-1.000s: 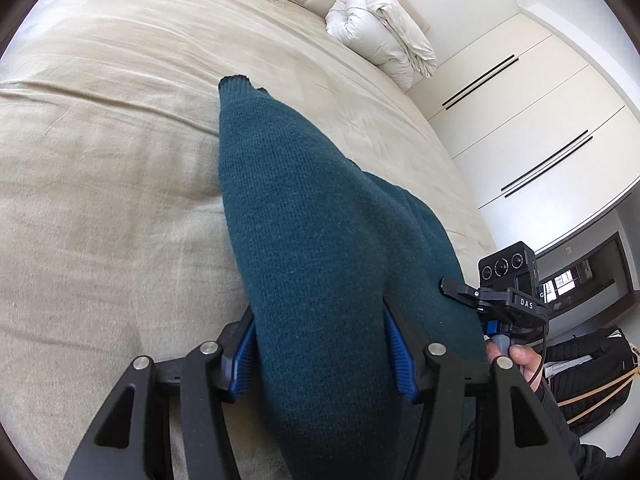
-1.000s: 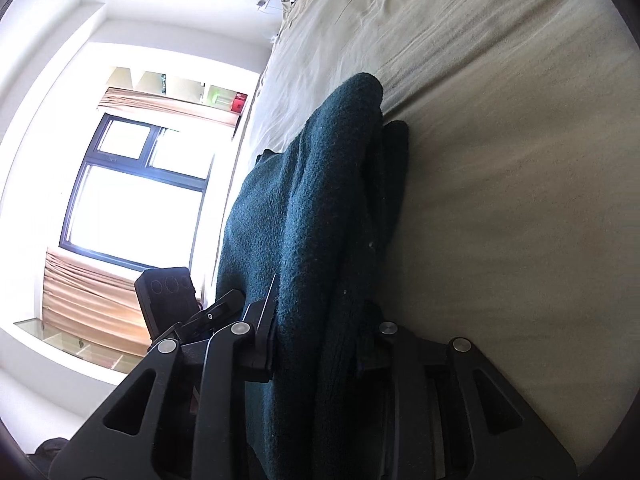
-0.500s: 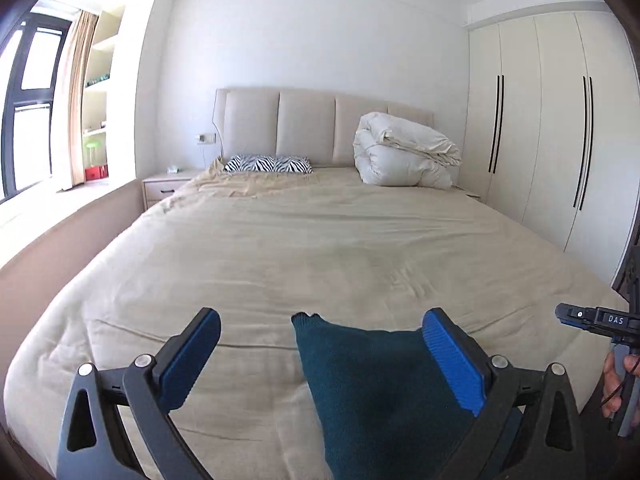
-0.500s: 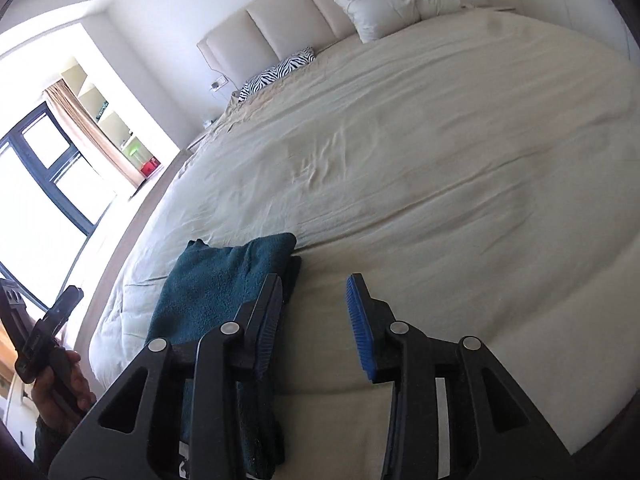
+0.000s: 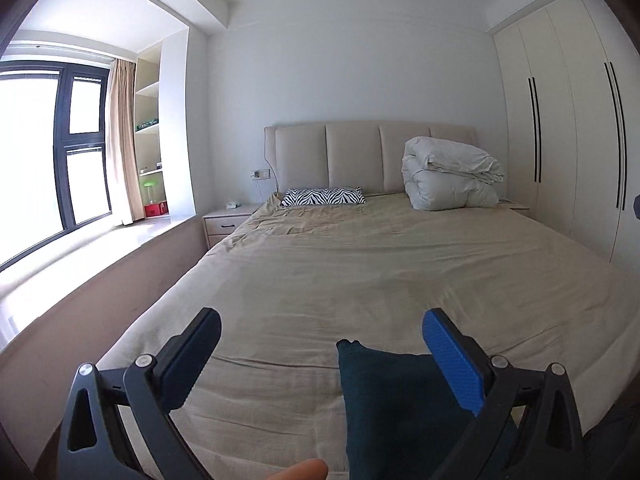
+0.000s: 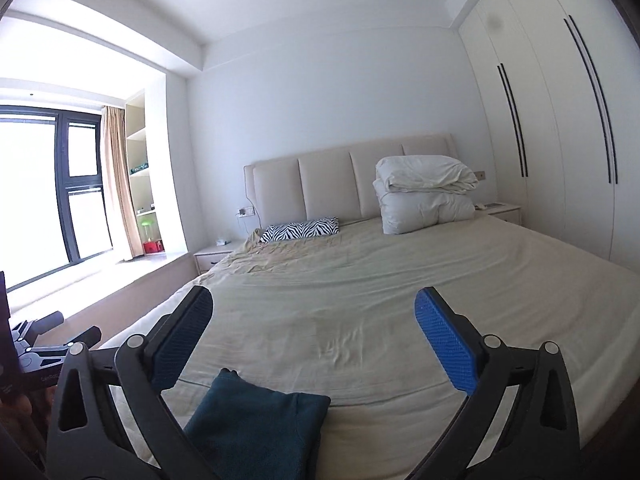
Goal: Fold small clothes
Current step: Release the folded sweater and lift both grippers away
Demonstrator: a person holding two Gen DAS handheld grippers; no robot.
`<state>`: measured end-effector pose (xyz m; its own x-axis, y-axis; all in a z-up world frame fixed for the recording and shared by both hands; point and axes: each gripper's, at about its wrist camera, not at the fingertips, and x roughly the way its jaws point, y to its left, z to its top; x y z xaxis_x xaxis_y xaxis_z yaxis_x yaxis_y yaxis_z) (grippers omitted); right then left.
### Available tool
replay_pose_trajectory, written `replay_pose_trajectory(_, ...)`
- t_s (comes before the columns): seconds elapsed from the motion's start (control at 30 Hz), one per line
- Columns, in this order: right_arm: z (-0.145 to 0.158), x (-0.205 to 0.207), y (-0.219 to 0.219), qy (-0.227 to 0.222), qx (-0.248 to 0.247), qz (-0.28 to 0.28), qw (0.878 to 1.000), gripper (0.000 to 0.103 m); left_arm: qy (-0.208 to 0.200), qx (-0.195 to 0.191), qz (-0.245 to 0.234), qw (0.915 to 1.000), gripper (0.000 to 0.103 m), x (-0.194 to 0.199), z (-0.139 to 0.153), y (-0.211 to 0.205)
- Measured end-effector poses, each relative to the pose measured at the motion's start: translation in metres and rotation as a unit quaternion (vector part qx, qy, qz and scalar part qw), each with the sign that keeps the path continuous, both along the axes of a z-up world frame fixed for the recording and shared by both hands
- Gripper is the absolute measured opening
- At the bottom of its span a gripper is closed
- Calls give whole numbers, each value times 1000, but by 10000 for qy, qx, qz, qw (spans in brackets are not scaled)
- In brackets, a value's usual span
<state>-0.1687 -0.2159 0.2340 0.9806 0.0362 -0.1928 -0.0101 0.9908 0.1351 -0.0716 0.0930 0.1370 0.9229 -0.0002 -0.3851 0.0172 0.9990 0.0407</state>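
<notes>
Only the right view shows the folded teal garment [image 6: 256, 420] whole.

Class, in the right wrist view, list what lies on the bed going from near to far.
Folded teal garment → bare beige sheet → zebra-striped pillow → folded white duvet against the headboard.
</notes>
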Motion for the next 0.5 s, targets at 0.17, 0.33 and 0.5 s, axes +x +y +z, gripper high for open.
replay_pose_trajectory(0.17,-21,15,29,896,-98,114,9959,103,787,-127,70,9968,103,7,-41,-5)
replay_pose_trajectory(0.33,-68,36,47,1817,-42,-24,9833,103,1477,-71,24,9890,103,18,-80,-9)
replay_pose_trajectory(0.5,-109,49,61,2466,57,-108,9690,103,1975,-157,-33,9802,103,26,-107,-6)
